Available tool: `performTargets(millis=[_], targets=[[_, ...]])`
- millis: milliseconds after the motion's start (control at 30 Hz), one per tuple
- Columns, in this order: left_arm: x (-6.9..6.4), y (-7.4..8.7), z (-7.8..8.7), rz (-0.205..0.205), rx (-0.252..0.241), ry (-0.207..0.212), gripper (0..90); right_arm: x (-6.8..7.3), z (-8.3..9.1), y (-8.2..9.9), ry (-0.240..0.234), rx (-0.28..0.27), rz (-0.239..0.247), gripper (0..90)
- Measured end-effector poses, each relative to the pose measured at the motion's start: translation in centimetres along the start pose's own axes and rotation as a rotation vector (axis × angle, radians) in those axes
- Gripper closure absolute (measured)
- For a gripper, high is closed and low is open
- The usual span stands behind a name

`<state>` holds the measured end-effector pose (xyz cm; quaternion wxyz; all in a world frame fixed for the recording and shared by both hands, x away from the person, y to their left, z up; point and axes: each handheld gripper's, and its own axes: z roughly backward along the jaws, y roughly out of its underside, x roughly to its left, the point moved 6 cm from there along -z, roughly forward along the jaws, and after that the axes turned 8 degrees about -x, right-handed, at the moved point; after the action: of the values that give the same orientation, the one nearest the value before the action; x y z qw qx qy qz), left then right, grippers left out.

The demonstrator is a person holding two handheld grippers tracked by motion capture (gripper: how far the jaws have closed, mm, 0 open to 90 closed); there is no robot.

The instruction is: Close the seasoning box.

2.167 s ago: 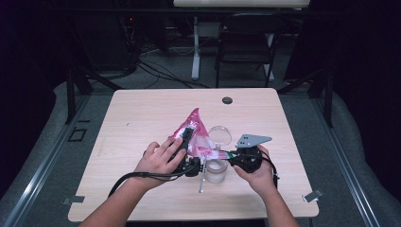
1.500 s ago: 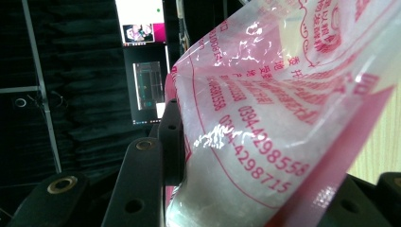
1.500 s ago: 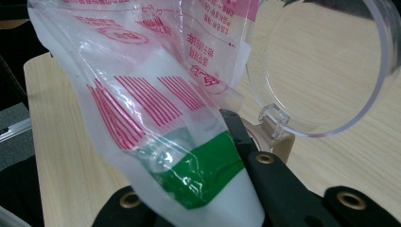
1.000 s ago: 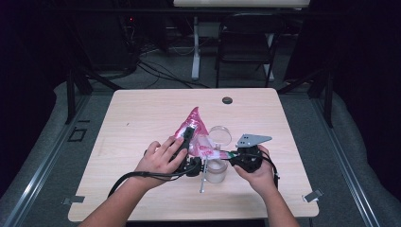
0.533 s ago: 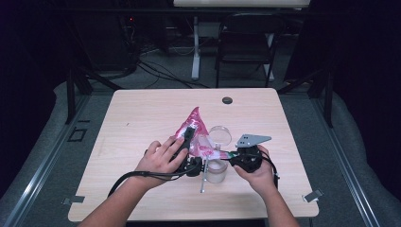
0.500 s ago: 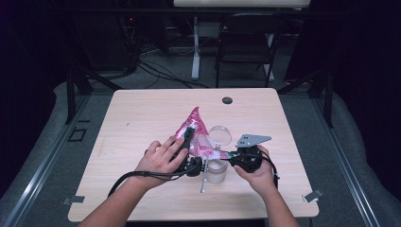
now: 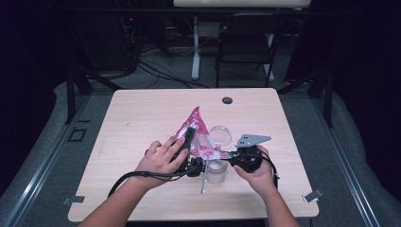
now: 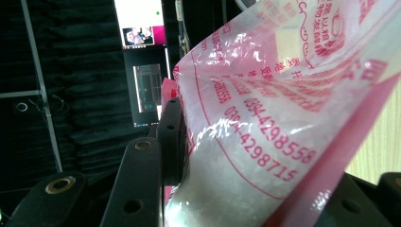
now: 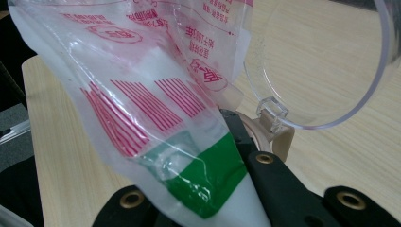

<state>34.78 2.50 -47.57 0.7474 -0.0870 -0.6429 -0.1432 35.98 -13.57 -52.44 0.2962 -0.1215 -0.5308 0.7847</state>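
I am holding a clear plastic bag printed in pink and red (image 7: 196,135), partly filled with a white powder or grain, with both tools over the pale wooden tabletop (image 7: 142,113). My left tool (image 7: 189,142) is gripping the bag's broad body, its jaws partway closed with the film pressed between them; in the left gripper view the bag (image 8: 283,118) is bulging right against the black jaw. My right tool (image 7: 231,156) is clamped fully on the bag's lower corner, where a green printed patch (image 9: 213,182) is sitting between its jaws.

The bag's long axis is running on a slant, its sealed tip pointing up and away from my left tool and its lower corner dipping toward my right tool. Just below that corner a small clear plastic jar (image 7: 217,171) is standing, its round transparent hinged lid (image 7: 220,136) flipped open just beyond my right tool. A thin metal rod (image 7: 204,175), perhaps a spoon handle, is lying beside the jar.

I judge that I am at the pouring step, lining up the corner with the jar's mouth. The next move calls for lifting the left end higher while keeping the corner steady over the opening.
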Motion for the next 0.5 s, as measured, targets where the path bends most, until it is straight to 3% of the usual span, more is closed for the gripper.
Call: performTargets(millis=[500], targets=[[0.21, -0.30, -0.05, -0.016, -0.006, -0.009, 62.4, -0.06, -0.07, 0.09, 0.003, 0.000, -0.005, 90.0]])
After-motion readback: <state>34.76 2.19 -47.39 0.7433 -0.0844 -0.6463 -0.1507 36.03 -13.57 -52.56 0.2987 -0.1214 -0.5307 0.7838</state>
